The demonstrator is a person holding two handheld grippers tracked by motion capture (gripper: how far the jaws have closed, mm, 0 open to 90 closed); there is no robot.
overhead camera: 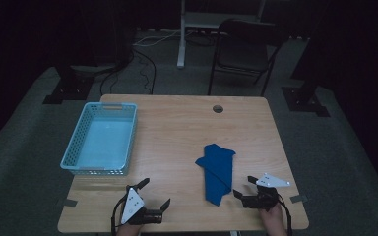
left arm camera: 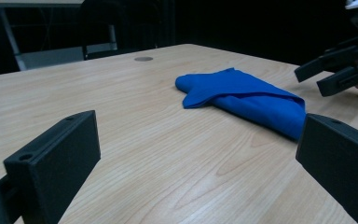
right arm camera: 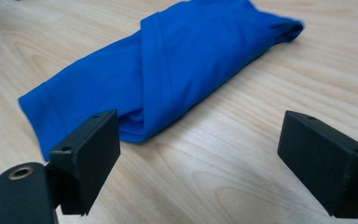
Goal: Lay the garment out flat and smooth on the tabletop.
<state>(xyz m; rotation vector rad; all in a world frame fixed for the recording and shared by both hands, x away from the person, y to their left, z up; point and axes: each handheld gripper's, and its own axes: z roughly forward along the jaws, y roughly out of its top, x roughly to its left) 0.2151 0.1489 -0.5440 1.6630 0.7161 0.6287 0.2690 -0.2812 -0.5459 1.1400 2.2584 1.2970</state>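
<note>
1. High view: I have both grippers parked at the near edge of the light wooden table (overhead camera: pixel 177 123). The folded blue cloth (overhead camera: pixel 216 172) lies between them, nearer the right gripper (overhead camera: pixel 242 187), which sits just beside the cloth's near end, so I judge that hand goes first. The left gripper (overhead camera: pixel 155 192) waits farther from the cloth, and the pale blue plastic basket (overhead camera: pixel 100 138) stands well left of it, a likely drop spot.

2. Left gripper view: my fingers (left arm camera: pixel 51 163) are spread wide, empty, aimed across bare wood at the cloth (left arm camera: pixel 242 95).

3. Right gripper view: fingers (right arm camera: pixel 88 149) released, nothing between them; the cloth (right arm camera: pixel 168 65) lies just ahead.
</note>
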